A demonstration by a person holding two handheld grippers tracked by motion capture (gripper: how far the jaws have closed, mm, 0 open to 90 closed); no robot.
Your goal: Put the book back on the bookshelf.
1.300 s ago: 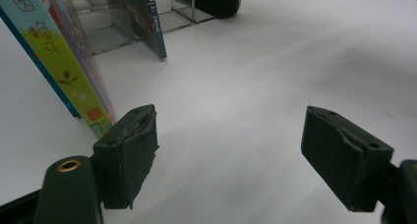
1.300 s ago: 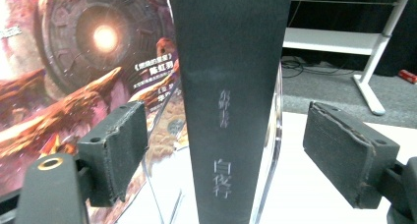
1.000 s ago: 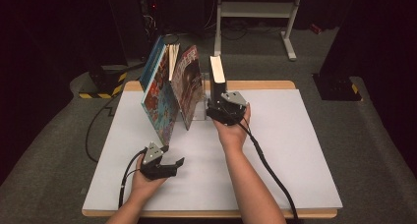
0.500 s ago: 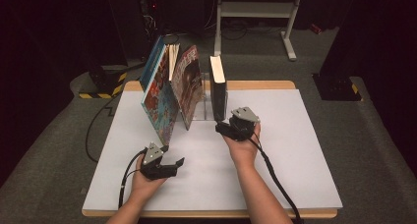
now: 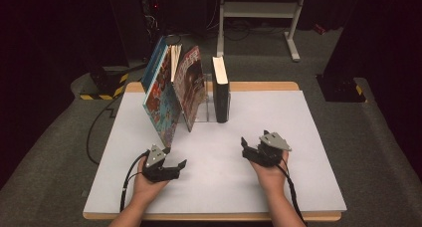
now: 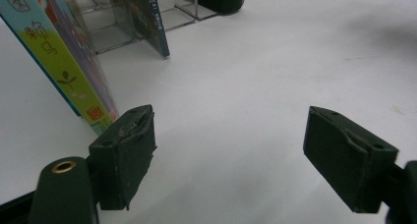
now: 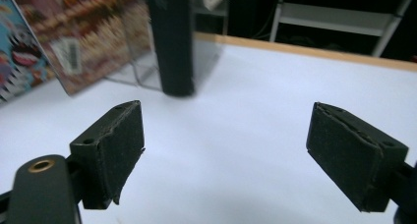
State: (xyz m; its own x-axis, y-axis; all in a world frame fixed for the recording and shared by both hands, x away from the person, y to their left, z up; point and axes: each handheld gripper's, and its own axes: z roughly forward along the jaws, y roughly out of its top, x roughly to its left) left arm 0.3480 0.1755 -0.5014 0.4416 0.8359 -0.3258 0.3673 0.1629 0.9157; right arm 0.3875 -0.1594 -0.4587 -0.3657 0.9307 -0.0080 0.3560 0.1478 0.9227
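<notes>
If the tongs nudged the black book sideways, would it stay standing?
Probably not for long. The black book stands upright on its narrow bottom edge, tall for its footprint, so it looks tippy. It is thick and hardbound-looking, so likely stiff and fairly heavy. The clear stand beside it might catch a leftward fall.

Jaws wide apart over the white table (image 7: pixel 255 150); black book (image 7: pixel 169 37) upright ahead, tilted magazine (image 7: pixel 88 32) left.
</notes>
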